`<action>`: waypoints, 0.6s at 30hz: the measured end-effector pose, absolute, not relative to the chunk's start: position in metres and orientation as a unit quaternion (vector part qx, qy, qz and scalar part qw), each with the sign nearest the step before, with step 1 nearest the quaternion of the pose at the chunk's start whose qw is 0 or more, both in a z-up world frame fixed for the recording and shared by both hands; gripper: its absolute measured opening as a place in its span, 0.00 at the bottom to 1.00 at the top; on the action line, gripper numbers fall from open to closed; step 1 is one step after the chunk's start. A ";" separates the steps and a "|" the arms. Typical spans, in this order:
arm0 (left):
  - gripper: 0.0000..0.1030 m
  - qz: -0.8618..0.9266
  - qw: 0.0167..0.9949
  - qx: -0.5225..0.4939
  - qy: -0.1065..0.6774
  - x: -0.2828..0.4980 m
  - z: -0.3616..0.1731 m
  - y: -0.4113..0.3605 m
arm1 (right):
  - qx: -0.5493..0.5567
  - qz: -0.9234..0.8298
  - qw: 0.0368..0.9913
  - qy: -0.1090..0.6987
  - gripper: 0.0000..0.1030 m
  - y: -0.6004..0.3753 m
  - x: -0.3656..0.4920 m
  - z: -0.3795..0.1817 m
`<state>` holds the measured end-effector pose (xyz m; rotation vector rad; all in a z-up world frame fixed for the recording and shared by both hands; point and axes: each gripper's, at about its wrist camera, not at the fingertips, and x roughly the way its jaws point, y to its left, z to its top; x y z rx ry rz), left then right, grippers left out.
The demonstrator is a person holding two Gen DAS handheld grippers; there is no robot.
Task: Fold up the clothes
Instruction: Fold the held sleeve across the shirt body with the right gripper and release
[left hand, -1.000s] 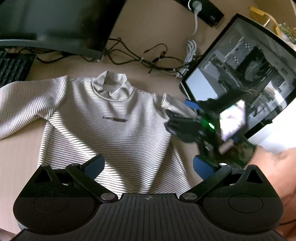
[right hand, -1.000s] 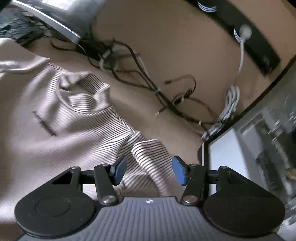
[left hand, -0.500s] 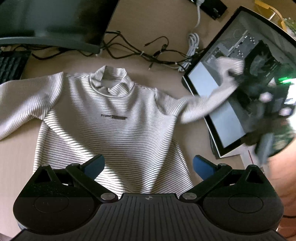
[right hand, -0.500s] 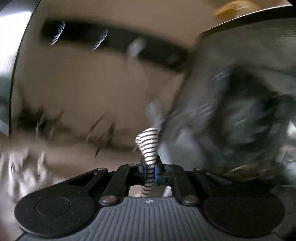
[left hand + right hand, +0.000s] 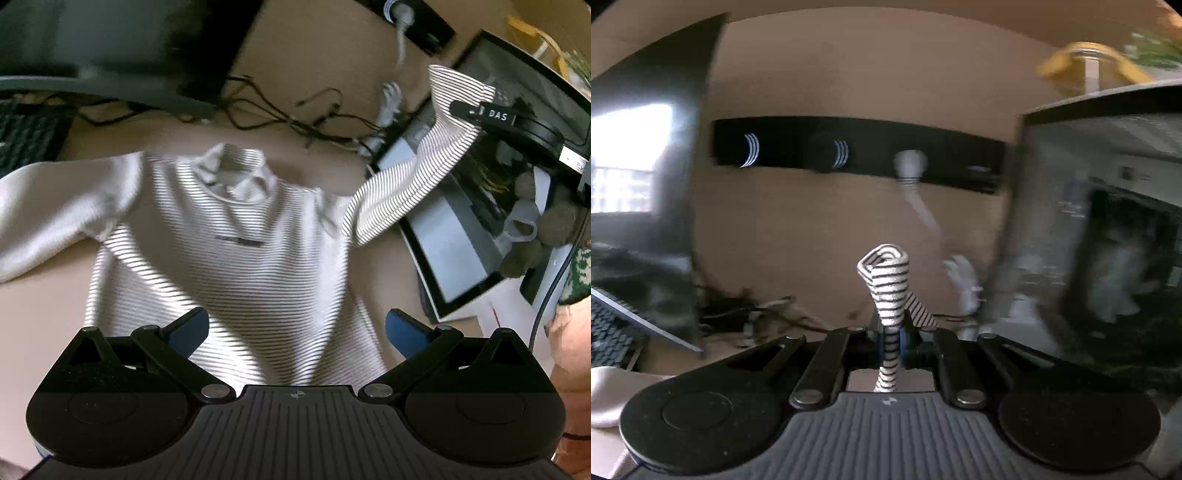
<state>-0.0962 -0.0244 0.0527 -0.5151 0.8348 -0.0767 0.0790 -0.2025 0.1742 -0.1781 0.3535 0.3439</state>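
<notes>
Currently striped sweater (image 5: 229, 258) lies flat, front up, mid-counter (image 5: 44, 317), collar toward far edge. Right gripper (image 5: 892, 343): fingers clamped on sleeve (image 5: 417, 177) cuff, sleeve lifted off counter toward right edge, over computer case (image 5: 480, 206). Left gripper (image 5: 297, 328): fingers spread apart, hovering above sweater hem, holding nothing.

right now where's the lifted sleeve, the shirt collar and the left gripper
lifted sleeve (image 5: 413, 184): left wrist view, mid-length of the raised striped sleeve
shirt collar (image 5: 236, 173): left wrist view, front of the neck opening
left gripper (image 5: 297, 330): left wrist view, midway between the blue fingertips
</notes>
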 end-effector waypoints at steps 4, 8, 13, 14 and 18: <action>1.00 -0.005 0.878 -0.266 0.398 -0.110 0.050 -0.007 | -0.094 0.221 0.952 0.190 0.07 -0.167 0.078 0.161; 1.00 0.025 0.872 -0.286 0.396 -0.122 0.047 0.010 | -0.099 0.268 0.935 0.211 0.07 -0.125 0.067 0.146; 1.00 0.045 0.864 -0.301 0.401 -0.130 0.042 0.020 | -0.092 0.301 0.921 0.230 0.11 -0.091 0.059 0.130; 1.00 0.046 0.863 -0.302 0.403 -0.130 0.040 0.021 | -0.088 0.304 0.920 0.231 0.15 -0.091 0.058 0.129; 1.00 0.050 0.856 -0.306 0.415 -0.129 0.034 0.024 | -0.072 0.315 0.917 0.234 0.41 -0.088 0.052 0.124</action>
